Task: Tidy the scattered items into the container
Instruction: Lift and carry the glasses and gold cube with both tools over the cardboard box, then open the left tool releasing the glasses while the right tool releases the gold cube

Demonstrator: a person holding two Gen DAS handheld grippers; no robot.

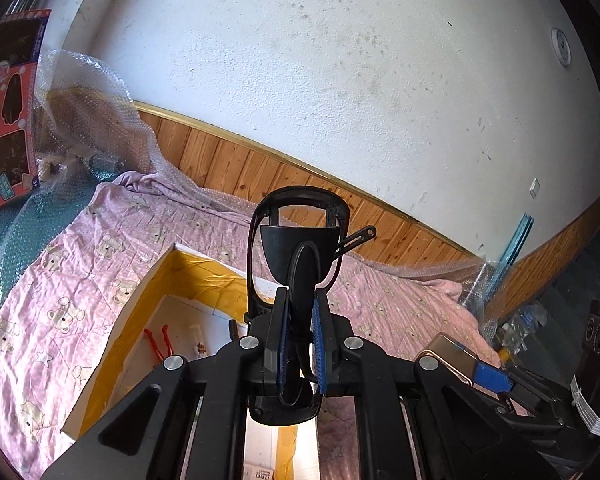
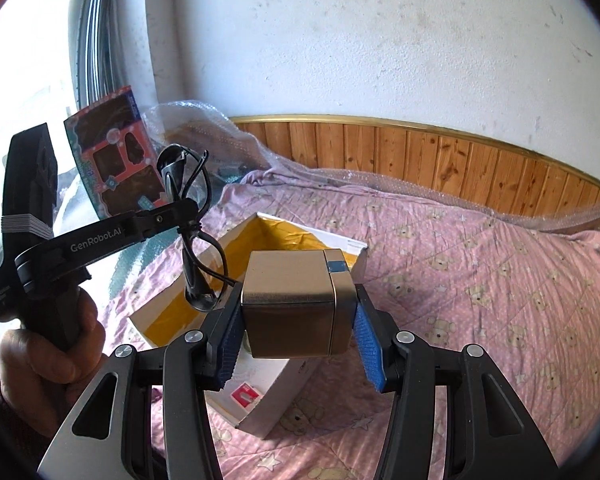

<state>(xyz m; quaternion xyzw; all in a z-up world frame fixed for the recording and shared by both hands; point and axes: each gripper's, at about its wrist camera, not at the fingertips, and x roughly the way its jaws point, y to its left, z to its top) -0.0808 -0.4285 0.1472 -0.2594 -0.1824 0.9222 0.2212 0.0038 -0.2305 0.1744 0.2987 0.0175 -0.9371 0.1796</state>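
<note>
Two grippers up over the bed, both loaded. Left gripper [image 1: 300, 332] has its blue pads pinched narrow on black sunglasses [image 1: 300, 240], frame standing upright above the fingers, one temple arm sticking out right. Right gripper [image 2: 296, 336] clamps a gold metallic box [image 2: 292, 304] between its pads, jaws fairly wide around it. White cardboard box [image 2: 256, 392] with yellow-taped flaps sits open on the pink bear-print quilt [image 2: 480, 280], below and just ahead of both held items; small red bits lie inside it [image 1: 156, 340]. Person's hand [image 2: 60, 344] grips the left handle. Wood panelling [image 2: 460, 160] along the wall
</note>
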